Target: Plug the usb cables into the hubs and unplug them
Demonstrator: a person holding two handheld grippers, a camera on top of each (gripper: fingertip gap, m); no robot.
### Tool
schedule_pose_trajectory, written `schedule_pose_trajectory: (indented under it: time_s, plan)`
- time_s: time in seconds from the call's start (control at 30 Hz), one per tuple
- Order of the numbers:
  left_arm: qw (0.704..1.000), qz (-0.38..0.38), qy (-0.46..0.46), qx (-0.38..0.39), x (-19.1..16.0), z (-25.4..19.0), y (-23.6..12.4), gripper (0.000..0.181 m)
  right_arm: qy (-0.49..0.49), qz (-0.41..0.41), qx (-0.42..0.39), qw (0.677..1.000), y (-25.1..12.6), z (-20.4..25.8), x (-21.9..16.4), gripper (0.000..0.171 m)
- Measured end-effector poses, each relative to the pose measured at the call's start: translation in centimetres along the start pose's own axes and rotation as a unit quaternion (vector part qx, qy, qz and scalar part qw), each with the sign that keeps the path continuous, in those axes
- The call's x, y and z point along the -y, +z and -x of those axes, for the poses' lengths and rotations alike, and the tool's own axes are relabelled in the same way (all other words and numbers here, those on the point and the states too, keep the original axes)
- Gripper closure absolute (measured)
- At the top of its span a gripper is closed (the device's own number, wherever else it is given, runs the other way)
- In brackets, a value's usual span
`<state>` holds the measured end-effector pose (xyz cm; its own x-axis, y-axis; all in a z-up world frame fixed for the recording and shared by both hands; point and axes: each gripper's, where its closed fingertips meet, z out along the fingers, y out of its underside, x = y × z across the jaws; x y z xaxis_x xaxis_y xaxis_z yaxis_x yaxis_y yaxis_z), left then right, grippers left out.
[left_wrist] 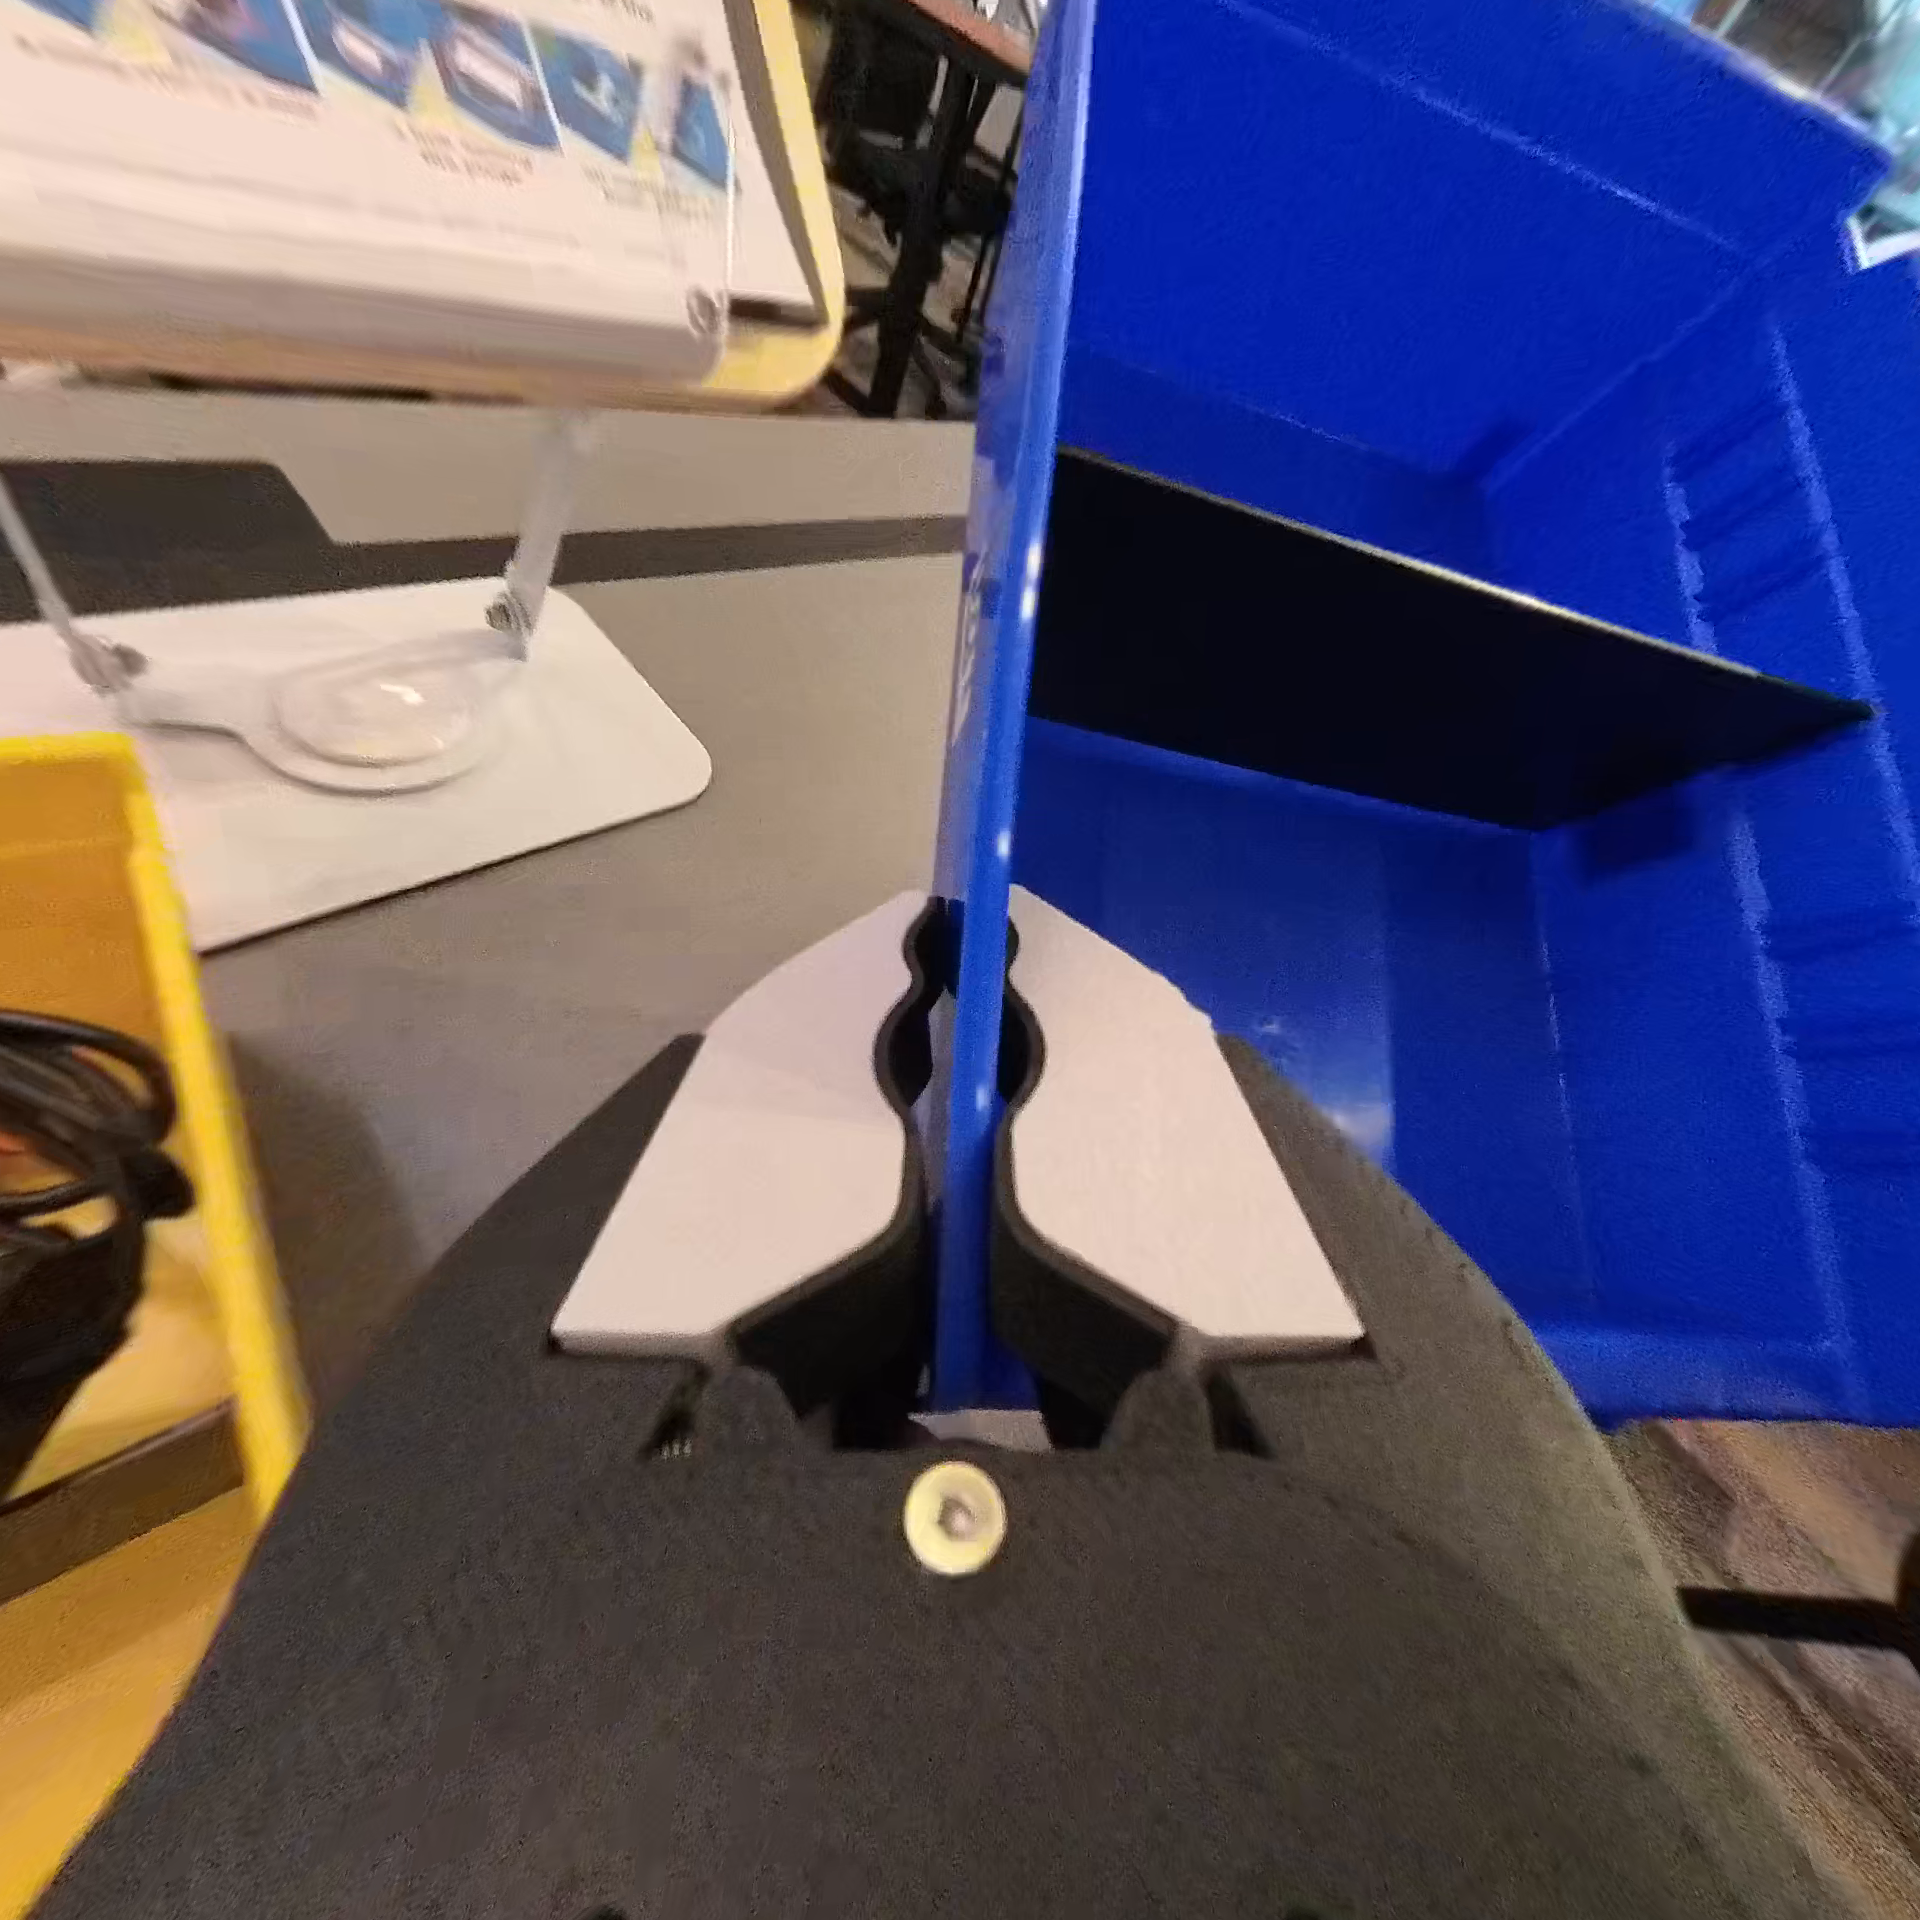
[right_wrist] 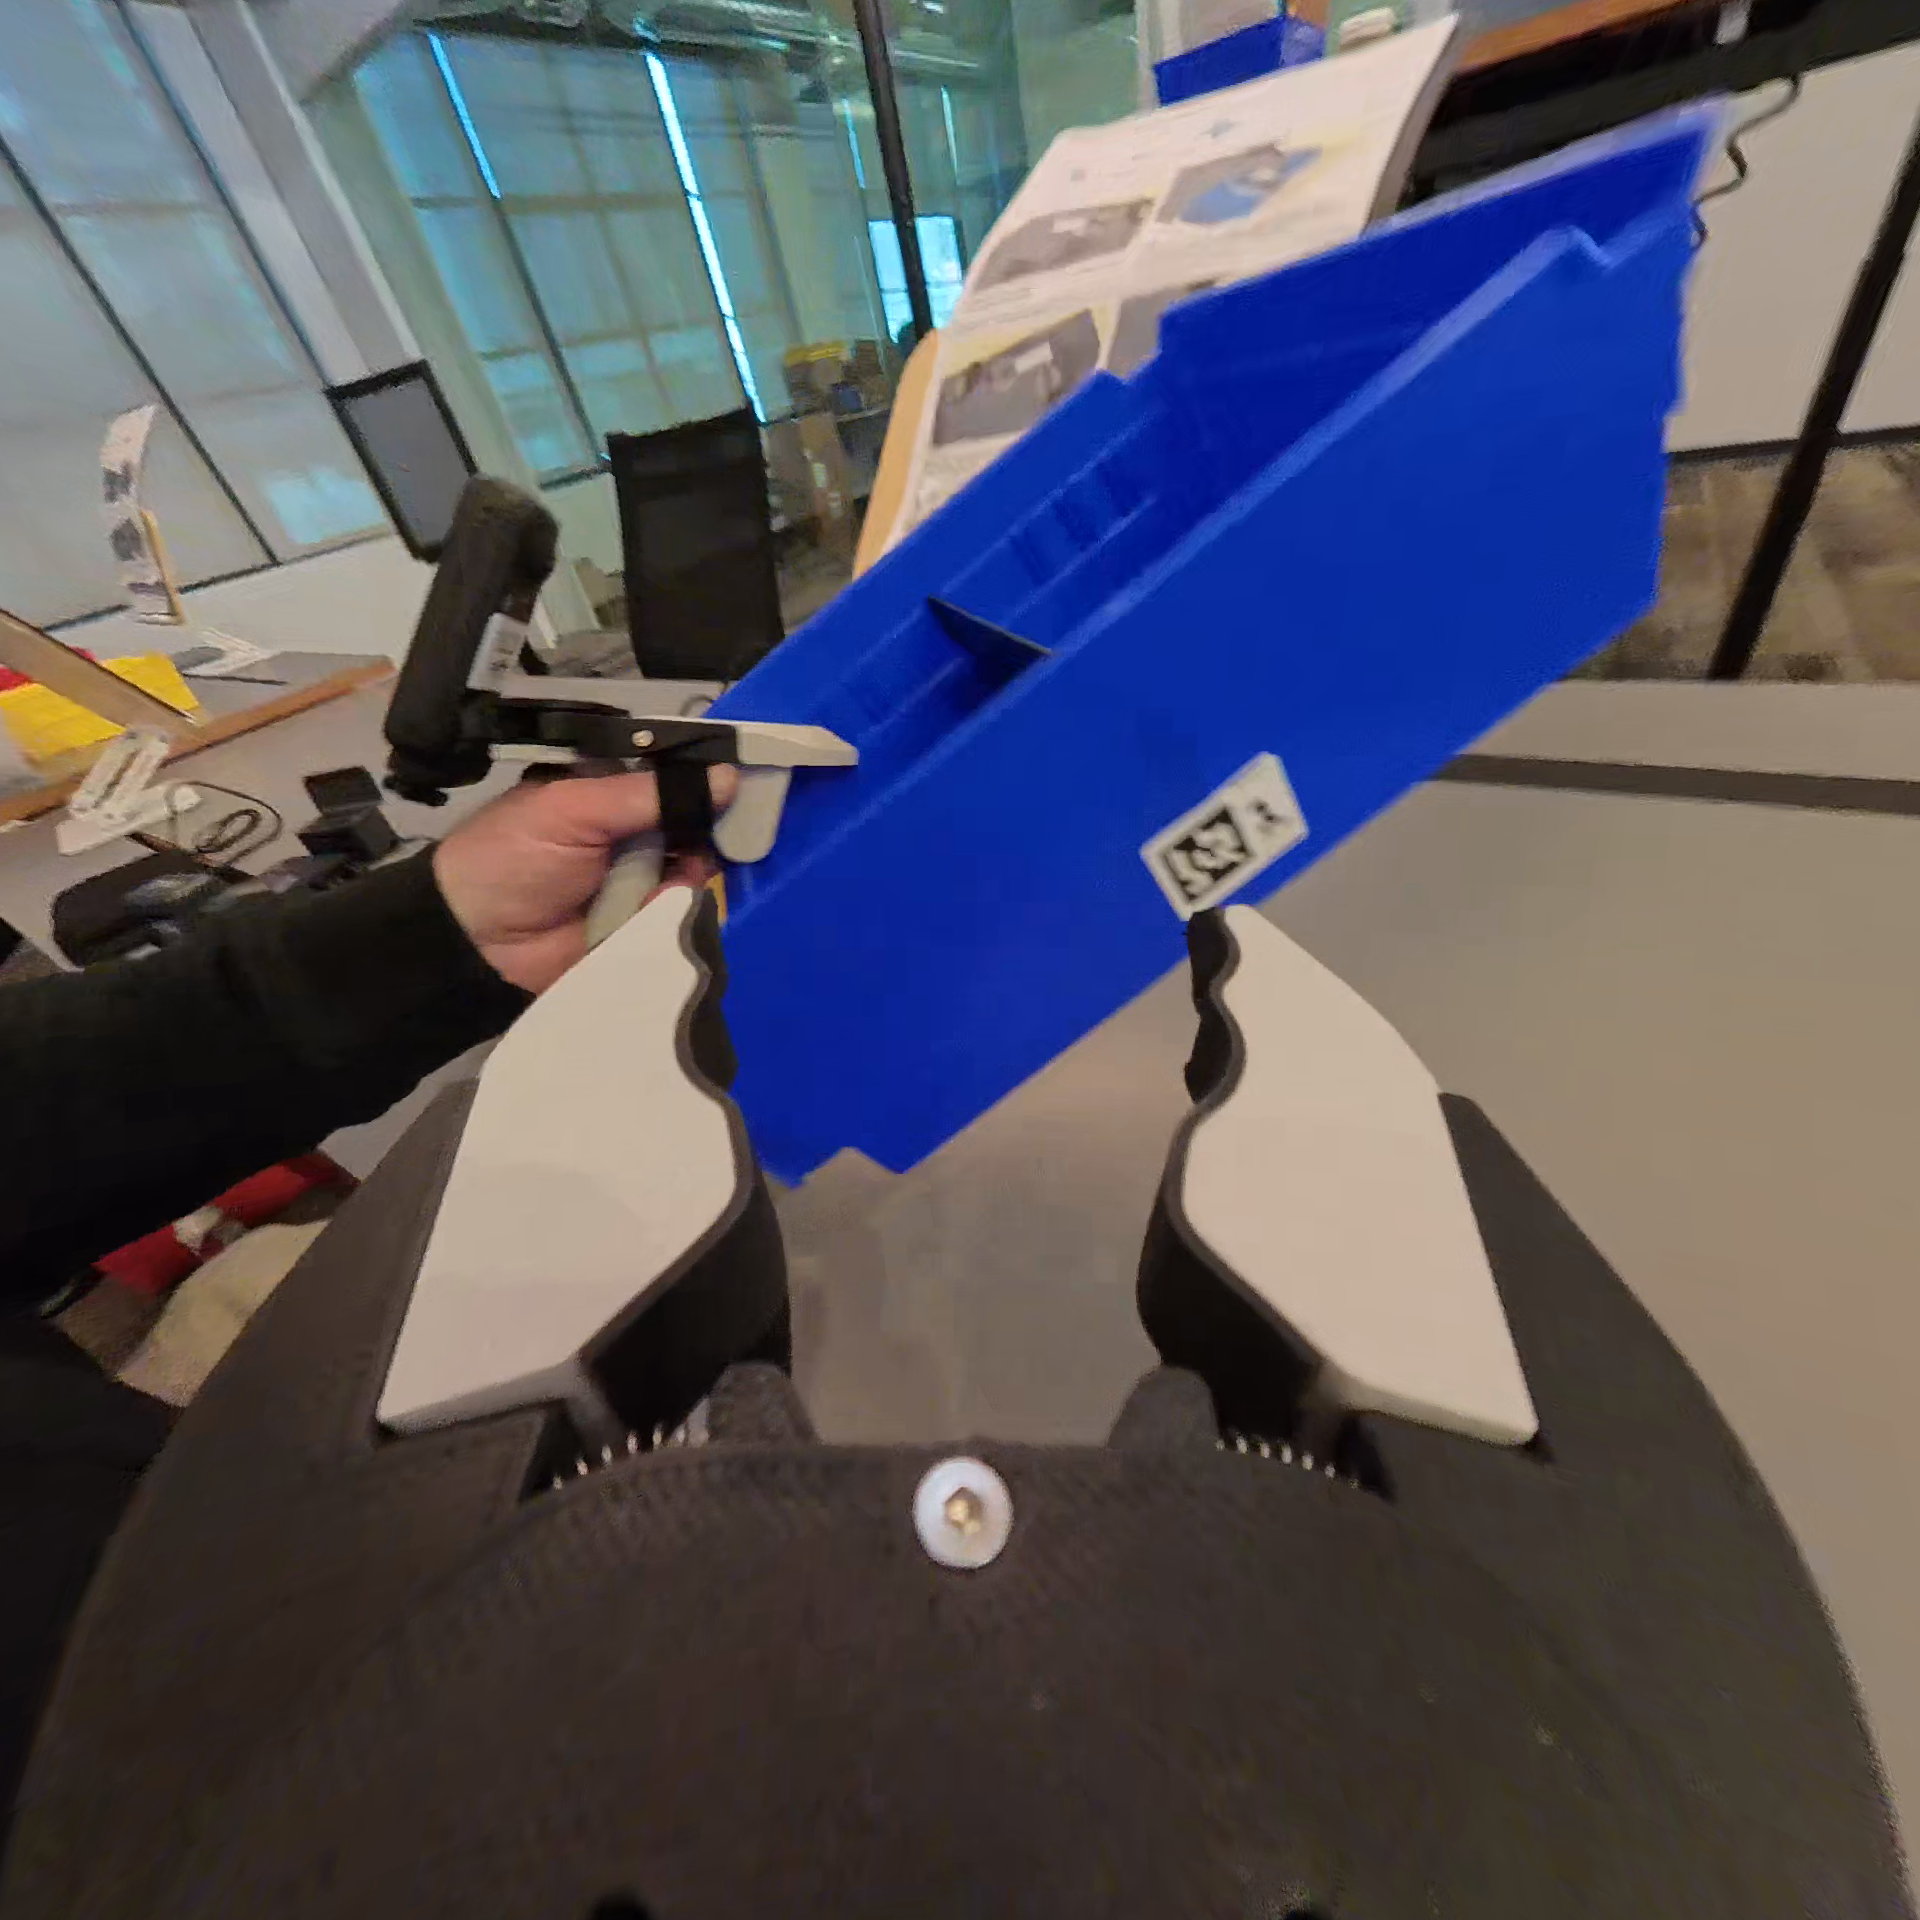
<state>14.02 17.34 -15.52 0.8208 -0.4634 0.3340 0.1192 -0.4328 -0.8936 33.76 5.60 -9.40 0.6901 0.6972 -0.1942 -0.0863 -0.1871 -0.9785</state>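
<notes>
My left gripper [left_wrist: 966, 935] is shut on the thin side wall of a blue plastic bin [left_wrist: 1455, 727], which has a black divider [left_wrist: 1455, 644] across its inside. In the right wrist view the same blue bin [right_wrist: 1195, 748] hangs tilted in the air above the grey table, held at its left end by the left gripper [right_wrist: 769, 779] in a person's hand. My right gripper [right_wrist: 951, 935] is open and empty just below the bin. A coil of black cables [left_wrist: 73, 1164] lies in a yellow bin [left_wrist: 177, 987] at the left. No hub shows.
A white stand base [left_wrist: 436, 769] with a clear arm holds a tilted instruction board [left_wrist: 364, 187] behind the grey table [left_wrist: 727, 935]. The board also shows behind the bin in the right wrist view [right_wrist: 1143, 260]. Black stand poles [right_wrist: 1818, 416] rise at the right. My right fingertips sit around 25 centimeters from my left ones.
</notes>
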Motion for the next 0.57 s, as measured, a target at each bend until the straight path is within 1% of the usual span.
schedule_pose_trajectory:
  time_s: [0.07,0.1,0.17,0.2,0.23,0.27,0.3,0.33,0.37,0.4,0.47,0.5,0.57]
  plan:
    - [1.000,0.031,-0.001,0.004,-2.1,-0.4,2.7,0.175,0.011,0.045,-0.034,0.998,-0.1,-0.4,-2.6,0.081]
    - [0.999,0.039,0.007,0.008,-3.0,-0.6,3.7,0.175,0.016,0.085,-0.056,0.995,0.3,-0.8,-4.5,0.078]
    - [0.998,0.068,-0.005,0.000,-4.9,-1.4,5.5,0.175,0.014,0.159,-0.111,0.981,1.2,-2.1,-8.3,0.078]
    - [0.997,0.076,-0.006,-0.001,-5.7,-1.7,6.3,0.175,0.023,0.190,-0.121,0.974,1.7,-2.6,-10.0,0.079]
    - [0.997,0.078,0.000,0.008,-6.4,-1.6,6.9,0.175,0.043,0.202,-0.109,0.972,2.0,-2.6,-11.1,0.091]
    - [0.996,0.086,-0.011,0.015,-7.0,-1.3,7.3,0.175,0.065,0.203,-0.114,0.970,2.1,-3.3,-11.6,0.107]
    - [0.995,0.092,-0.031,0.020,-7.5,-1.0,7.6,0.174,0.081,0.209,-0.129,0.966,2.0,-4.2,-12.1,0.108]
    - [0.994,0.097,-0.032,0.025,-8.0,-0.9,7.9,0.174,0.086,0.218,-0.126,0.964,2.1,-4.6,-12.4,0.112]
    - [0.994,0.102,-0.025,0.030,-8.4,-1.0,8.1,0.173,0.087,0.226,-0.119,0.963,2.1,-4.7,-12.6,0.123]
    - [0.993,0.109,-0.024,0.036,-8.9,-1.2,8.3,0.173,0.079,0.233,-0.130,0.961,2.1,-5.3,-12.8,0.126]
    - [0.992,0.121,-0.023,0.032,-9.9,-2.0,8.8,0.169,0.051,0.256,-0.158,0.952,1.8,-7.0,-13.2,0.124]
    - [0.991,0.126,-0.019,0.031,-10.4,-2.5,9.0,0.165,0.053,0.265,-0.167,0.948,1.7,-7.9,-13.4,0.125]
    - [0.991,0.129,-0.030,0.010,-10.8,-3.9,9.5,0.151,0.072,0.280,-0.176,0.941,1.3,-9.7,-14.1,0.129]
